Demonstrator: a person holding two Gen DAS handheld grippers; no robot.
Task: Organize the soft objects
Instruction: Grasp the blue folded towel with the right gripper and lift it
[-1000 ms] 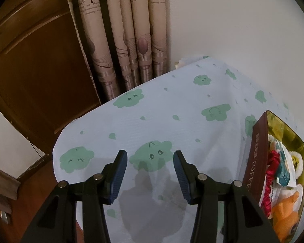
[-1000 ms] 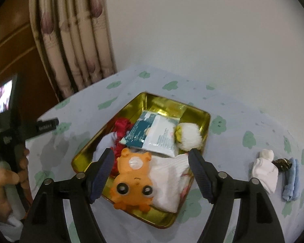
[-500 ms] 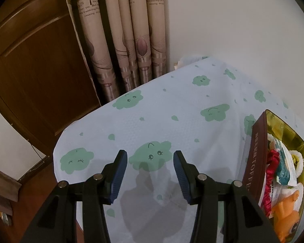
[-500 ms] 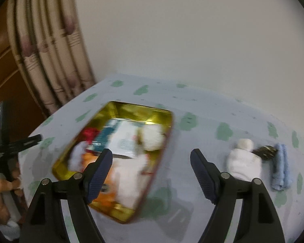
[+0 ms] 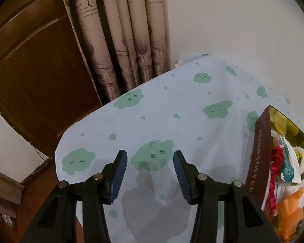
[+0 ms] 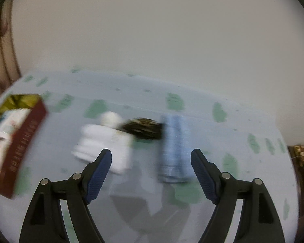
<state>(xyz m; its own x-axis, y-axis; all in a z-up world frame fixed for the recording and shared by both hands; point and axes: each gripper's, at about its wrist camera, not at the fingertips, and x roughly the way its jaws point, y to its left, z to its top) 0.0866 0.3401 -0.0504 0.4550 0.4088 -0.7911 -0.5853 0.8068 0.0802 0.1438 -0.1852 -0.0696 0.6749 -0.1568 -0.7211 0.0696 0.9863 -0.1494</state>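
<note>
My right gripper (image 6: pixel 151 158) hangs over the table with its jaws opening and nothing between them. Beyond it, blurred, lie a white folded cloth (image 6: pixel 103 143), a small white ball (image 6: pixel 111 118), a dark object (image 6: pixel 143 128) and a folded blue towel (image 6: pixel 175 147). The gold tin (image 6: pixel 24 139) with brown sides sits at the left of that view. My left gripper (image 5: pixel 150 163) stands open and empty over bare tablecloth. To its right the tin (image 5: pixel 260 151) holds an orange plush toy (image 5: pixel 289 212), a red scrunchie (image 5: pixel 274 172), a teal-and-white packet (image 5: pixel 288 162) and a white fluffy item (image 5: pixel 301 155).
The table wears a pale blue cloth with green cloud faces (image 5: pixel 154 154). Patterned curtains (image 5: pixel 127 30) and a brown wooden door (image 5: pixel 34 60) stand beyond the table's left edge. A white wall (image 6: pixel 152 30) backs the table. Clutter (image 6: pixel 302 156) sits past the right edge.
The right gripper has swung right from above the tin to above the white cloth and blue towel, and its jaws stand wider. The left gripper has not moved.
</note>
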